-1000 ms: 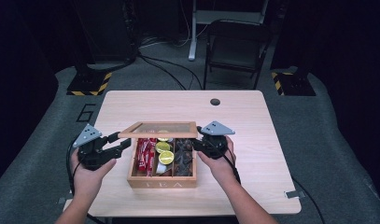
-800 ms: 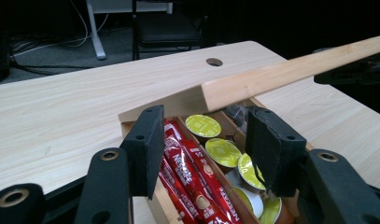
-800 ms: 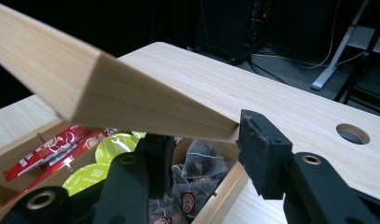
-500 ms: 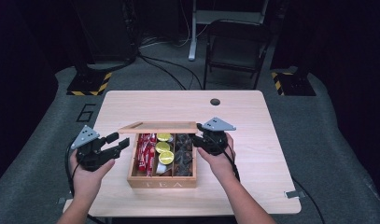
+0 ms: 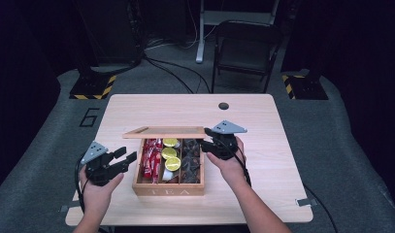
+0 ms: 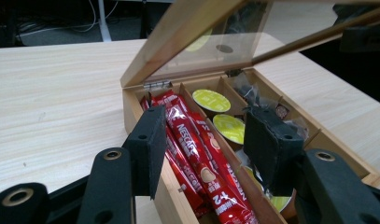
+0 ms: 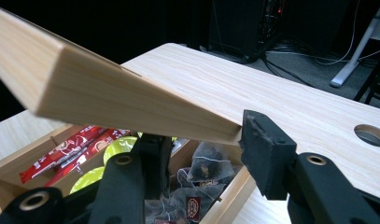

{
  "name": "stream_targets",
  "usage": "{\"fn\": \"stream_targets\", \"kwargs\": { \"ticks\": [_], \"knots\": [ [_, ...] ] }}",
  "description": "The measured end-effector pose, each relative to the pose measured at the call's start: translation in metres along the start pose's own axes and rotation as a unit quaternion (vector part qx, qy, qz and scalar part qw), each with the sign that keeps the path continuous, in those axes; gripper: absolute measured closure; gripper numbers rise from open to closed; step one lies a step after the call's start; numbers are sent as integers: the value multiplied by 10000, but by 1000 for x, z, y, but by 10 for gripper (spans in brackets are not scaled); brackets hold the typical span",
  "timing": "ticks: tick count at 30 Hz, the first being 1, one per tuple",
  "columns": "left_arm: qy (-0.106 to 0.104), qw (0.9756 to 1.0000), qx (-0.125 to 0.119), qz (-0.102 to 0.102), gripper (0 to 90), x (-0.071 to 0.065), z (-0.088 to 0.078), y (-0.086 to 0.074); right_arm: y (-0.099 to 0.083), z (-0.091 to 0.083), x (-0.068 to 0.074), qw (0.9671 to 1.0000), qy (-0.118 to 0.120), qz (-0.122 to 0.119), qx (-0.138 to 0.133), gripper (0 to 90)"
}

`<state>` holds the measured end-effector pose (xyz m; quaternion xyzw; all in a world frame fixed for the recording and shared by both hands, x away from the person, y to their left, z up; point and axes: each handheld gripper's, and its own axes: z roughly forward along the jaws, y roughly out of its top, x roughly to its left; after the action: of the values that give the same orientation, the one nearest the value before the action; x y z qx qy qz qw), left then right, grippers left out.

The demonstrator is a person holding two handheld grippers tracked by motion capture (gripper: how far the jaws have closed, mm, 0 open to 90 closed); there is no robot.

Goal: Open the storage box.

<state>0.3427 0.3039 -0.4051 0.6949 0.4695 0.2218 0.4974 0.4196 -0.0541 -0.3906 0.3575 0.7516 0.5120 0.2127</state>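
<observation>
Near tabletop's front edge: left gripper (image 5: 118, 159) released, jaws just narrowing on nothing, beside tea box (image 5: 168, 187). Farther back: right gripper (image 5: 208, 144) grasping raised lid (image 5: 163, 132) corner, jaws just easing.

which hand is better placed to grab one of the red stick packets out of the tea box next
Left. The left gripper, jaws apart, hangs right over the red stick packets at its side of the tea box. The right gripper is busy holding up the lid.

A pale wooden table (image 5: 263, 121) stands on grey carpet (image 5: 340, 145) — behind it a black folding chair (image 5: 246, 51), all else dark.
</observation>
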Motion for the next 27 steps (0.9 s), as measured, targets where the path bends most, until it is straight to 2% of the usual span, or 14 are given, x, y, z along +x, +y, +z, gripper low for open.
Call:
{"fn": "stream_targets", "kwargs": {
  "ticks": [9, 15, 27],
  "knots": [
    [24, 9999, -75, 91, 509, -11, 10, -13, -2, -1, 1, 9999, 30, -111, 18, 533],
    [7, 9997, 69, 215, 514, -14, 15, -23, -2, -1, 0, 10000, 32, -32, 1, 532],
    [31, 9990, 362, 250, 519, -17, 32, -34, -3, -1, 0, 10000, 65, 0, 15, 529]
  ]
}}
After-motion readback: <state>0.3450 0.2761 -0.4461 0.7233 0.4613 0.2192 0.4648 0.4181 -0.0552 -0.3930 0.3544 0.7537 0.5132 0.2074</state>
